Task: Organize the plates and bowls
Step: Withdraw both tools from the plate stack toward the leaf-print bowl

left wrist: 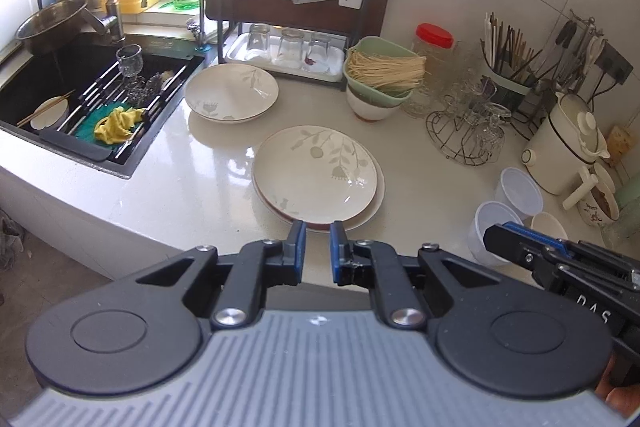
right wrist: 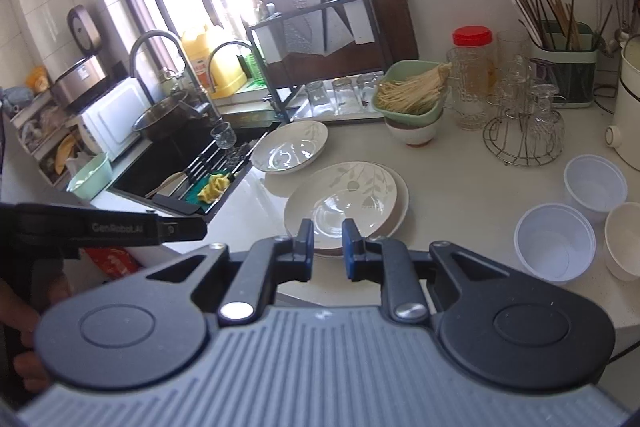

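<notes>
Plates [left wrist: 316, 175] sit stacked on the pale counter [left wrist: 192, 187], a separate bowl [left wrist: 231, 91] beside the sink [left wrist: 60, 67]. Left gripper [left wrist: 318, 231] and right gripper [right wrist: 327, 231] hover nearly clenched, grasping nothing.

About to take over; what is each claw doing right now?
Left claw: closed, holding nothing.
Right claw: closed, holding nothing.

The left hand-held gripper [left wrist: 318, 241] is showing matte black linkage arms, silver pivot screws, blue finger pads and a ribbed grey body. The right hand-held gripper [right wrist: 327, 241] is looking identical. White lettering is marking each gripper's black side as seen from the other's camera.
</notes>
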`<state>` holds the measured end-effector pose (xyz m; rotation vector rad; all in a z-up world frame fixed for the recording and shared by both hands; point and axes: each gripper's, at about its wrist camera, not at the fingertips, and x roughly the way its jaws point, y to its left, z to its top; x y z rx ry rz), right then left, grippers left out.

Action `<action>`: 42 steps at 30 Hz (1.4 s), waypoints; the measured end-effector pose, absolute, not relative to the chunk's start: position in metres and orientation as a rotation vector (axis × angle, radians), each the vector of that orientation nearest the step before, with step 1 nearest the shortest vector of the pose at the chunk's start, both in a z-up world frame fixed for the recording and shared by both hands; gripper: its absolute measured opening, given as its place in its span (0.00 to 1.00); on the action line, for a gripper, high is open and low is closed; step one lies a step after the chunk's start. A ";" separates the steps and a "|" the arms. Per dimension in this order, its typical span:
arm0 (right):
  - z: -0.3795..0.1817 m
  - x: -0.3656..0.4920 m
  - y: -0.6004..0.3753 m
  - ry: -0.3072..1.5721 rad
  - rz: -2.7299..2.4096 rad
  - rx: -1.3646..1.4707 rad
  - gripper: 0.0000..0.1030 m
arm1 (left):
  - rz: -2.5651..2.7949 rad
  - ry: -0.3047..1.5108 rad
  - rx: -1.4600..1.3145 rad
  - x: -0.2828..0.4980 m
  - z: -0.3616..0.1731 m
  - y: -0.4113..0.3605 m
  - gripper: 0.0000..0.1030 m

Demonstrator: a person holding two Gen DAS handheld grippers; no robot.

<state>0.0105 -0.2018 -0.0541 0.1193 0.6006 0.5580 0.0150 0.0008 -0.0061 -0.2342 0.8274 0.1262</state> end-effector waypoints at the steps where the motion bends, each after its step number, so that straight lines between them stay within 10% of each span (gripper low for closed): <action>1: -0.054 0.011 -0.202 0.597 0.565 0.113 0.18 | 0.136 0.824 -0.232 0.012 -0.006 0.001 0.13; 42: -0.073 0.091 -0.112 0.636 0.495 0.130 0.18 | 0.095 0.907 -0.265 0.118 -0.044 0.123 0.16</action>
